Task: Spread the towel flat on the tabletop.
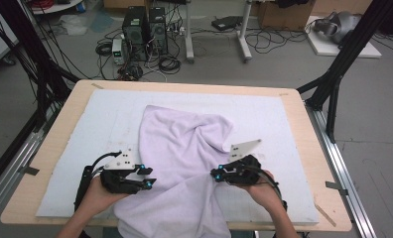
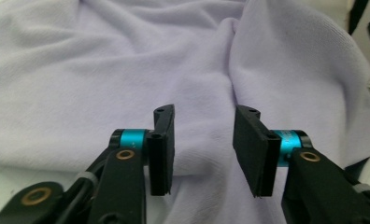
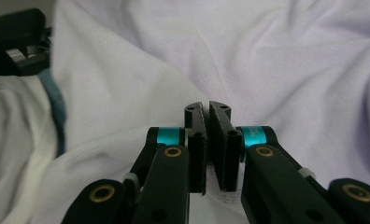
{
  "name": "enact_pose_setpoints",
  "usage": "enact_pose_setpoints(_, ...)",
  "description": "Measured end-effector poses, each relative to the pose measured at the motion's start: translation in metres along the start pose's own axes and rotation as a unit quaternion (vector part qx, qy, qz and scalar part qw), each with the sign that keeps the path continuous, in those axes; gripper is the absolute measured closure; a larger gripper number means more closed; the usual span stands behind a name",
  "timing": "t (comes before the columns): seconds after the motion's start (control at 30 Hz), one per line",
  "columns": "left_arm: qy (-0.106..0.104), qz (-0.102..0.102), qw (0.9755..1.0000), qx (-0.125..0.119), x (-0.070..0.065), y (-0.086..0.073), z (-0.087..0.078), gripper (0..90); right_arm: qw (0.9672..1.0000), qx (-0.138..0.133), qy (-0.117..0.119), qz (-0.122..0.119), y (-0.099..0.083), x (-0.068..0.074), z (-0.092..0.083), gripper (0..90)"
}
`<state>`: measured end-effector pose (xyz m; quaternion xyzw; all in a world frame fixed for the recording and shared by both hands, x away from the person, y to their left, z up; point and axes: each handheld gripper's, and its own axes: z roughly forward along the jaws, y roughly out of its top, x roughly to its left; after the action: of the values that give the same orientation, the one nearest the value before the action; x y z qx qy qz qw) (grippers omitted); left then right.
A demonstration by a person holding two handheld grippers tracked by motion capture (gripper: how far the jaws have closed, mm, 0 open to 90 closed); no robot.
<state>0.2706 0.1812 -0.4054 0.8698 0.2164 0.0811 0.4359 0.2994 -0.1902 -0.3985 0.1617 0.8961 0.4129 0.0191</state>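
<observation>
While the left gripper (image 2: 202, 149) gapes above the towel (image 1: 184, 148), right fingers (image 3: 225, 149) pinch its fold.

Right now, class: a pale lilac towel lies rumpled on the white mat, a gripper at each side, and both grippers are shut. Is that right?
Not quite. The right gripper is shut, but the left gripper is open, a clear gap between its jaws over the towel, as the left gripper view shows. The rest holds.
</observation>
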Motion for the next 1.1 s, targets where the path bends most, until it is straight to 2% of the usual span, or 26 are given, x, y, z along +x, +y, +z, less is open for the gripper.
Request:
enact_pose_setpoints(0.03, 0.004, -0.002, 1.0000, 0.007, 0.002, -0.002, 0.001, 58.5, 0.9999, 0.010, -0.002, 0.004, 0.001, -0.004, 0.012, 85.5)
enact_pose_setpoints(0.1, 0.009, -0.004, 0.9994, 0.032, 0.008, -0.009, 0.007, 60.7, 0.9999, 0.013, 0.000, 0.008, 0.004, -0.009, 0.027, 85.5)
enact_pose_setpoints(0.17, 0.015, -0.005, 0.9983, 0.056, 0.012, -0.014, 0.015, 66.7, 0.9998, 0.015, -0.004, 0.010, 0.009, -0.011, 0.040, 85.6)
enact_pose_setpoints(0.2, 0.019, 0.004, 0.9977, 0.066, 0.012, -0.015, 0.017, 70.9, 0.9998, 0.017, -0.004, 0.009, 0.012, -0.012, 0.046, 85.6)
enact_pose_setpoints(0.27, 0.026, 0.011, 0.9976, 0.063, 0.012, -0.014, 0.020, 77.1, 0.9995, 0.026, -0.008, 0.013, 0.015, -0.014, 0.057, 85.6)
enact_pose_setpoints(0.33, 0.026, 0.014, 0.9977, 0.061, 0.012, -0.013, 0.020, 78.6, 0.9993, 0.027, -0.007, 0.023, 0.015, -0.015, 0.063, 85.2)
enact_pose_setpoints(0.37, 0.027, 0.011, 0.9978, 0.059, 0.011, -0.014, 0.019, 78.3, 0.9994, 0.024, -0.006, 0.024, 0.015, -0.016, 0.064, 84.1)
enact_pose_setpoints(0.43, 0.028, 0.009, 0.9979, 0.057, 0.012, -0.014, 0.016, 76.6, 0.9992, 0.020, -0.017, 0.029, 0.015, -0.014, 0.059, 73.2)
enact_pose_setpoints(0.5, 0.028, 0.008, 0.9981, 0.054, 0.012, -0.014, 0.015, 75.1, 0.9993, 0.007, -0.024, 0.026, 0.014, -0.011, 0.049, 71.3)
enact_pose_setpoints(0.53, 0.027, 0.007, 0.9981, 0.054, 0.012, -0.014, 0.014, 74.7, 0.9992, -0.001, -0.034, 0.022, 0.013, -0.007, 0.043, 71.1)
enact_pose_setpoints(0.63, 0.028, 0.007, 0.9981, 0.054, 0.012, -0.015, 0.014, 74.7, 0.9989, -0.019, -0.041, 0.010, 0.006, 0.005, 0.026, 70.8)
enact_pose_setpoints(0.7, 0.029, 0.011, 0.9982, 0.052, 0.012, -0.014, 0.013, 79.4, 0.9986, -0.025, -0.045, 0.009, -0.001, 0.011, 0.019, 71.0)
enact_pose_setpoints(0.77, 0.039, 0.018, 0.9981, 0.045, 0.011, -0.014, 0.010, 87.1, 0.9983, -0.032, -0.048, 0.011, -0.010, 0.017, 0.011, 71.5)
enact_pose_setpoints(0.9, 0.048, 0.010, 0.9980, 0.039, 0.014, -0.015, 0.004, 89.0, 0.9982, -0.033, -0.048, 0.015, -0.026, 0.028, 0.002, 71.8)
enact_pose_setpoints(1.0, 0.047, 0.003, 0.9983, 0.035, 0.015, -0.017, 0.002, 83.1, 0.9986, -0.032, -0.041, 0.010, -0.031, 0.036, 0.001, 72.3)
enact_pose_setpoints(1.1, 0.042, -0.005, 0.9985, 0.034, 0.016, -0.019, 0.002, 75.4, 0.9993, -0.025, -0.028, 0.002, -0.035, 0.044, 0.009, 72.4)
